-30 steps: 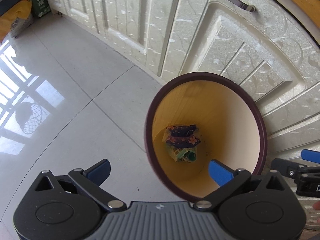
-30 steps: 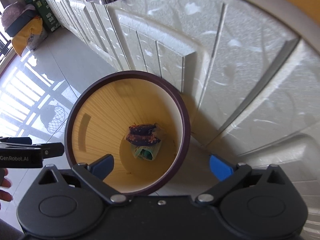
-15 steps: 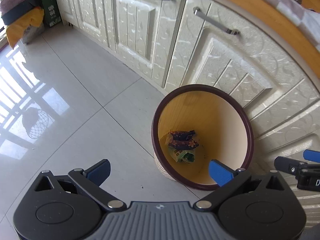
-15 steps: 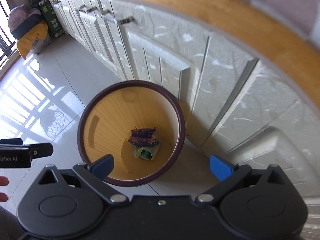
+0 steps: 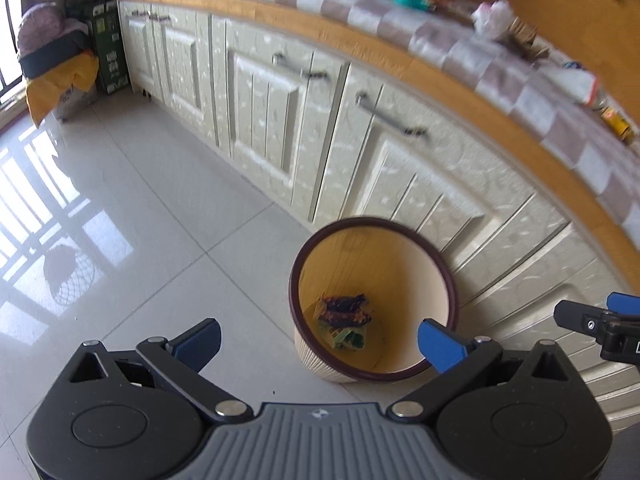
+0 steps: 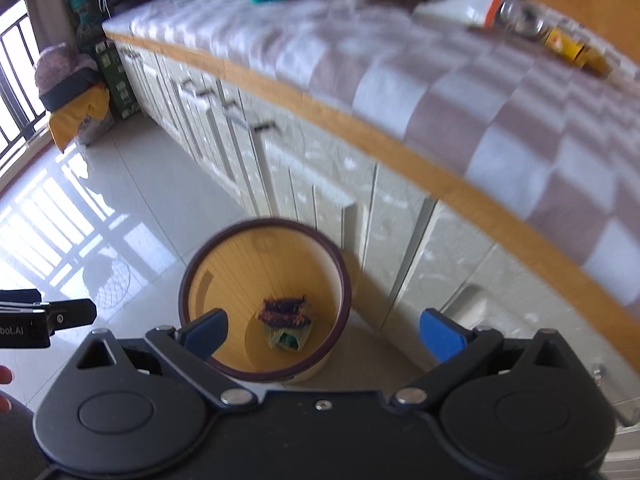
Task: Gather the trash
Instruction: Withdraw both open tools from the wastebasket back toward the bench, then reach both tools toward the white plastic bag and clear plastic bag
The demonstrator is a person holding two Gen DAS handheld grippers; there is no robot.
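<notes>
a glossy pale tiled floor [image 5: 168, 216] mirrors the window light, beside cream cabinet doors [image 5: 264, 120] with a mottled embossed finish, slim metal bar handles [image 5: 390, 116] and a smooth honey-coloured wooden counter edge [image 6: 360, 124] under a checked grey and white cloth [image 6: 440, 76]. the round waste bin [image 5: 440, 276] looks like ribbed cream plastic with a smooth dark maroon rim, holding crumpled printed wrappers [image 5: 346, 320]. both tools show matt black plastic arms and blue fingertips [image 6: 442, 338] of a rubbery look.
</notes>
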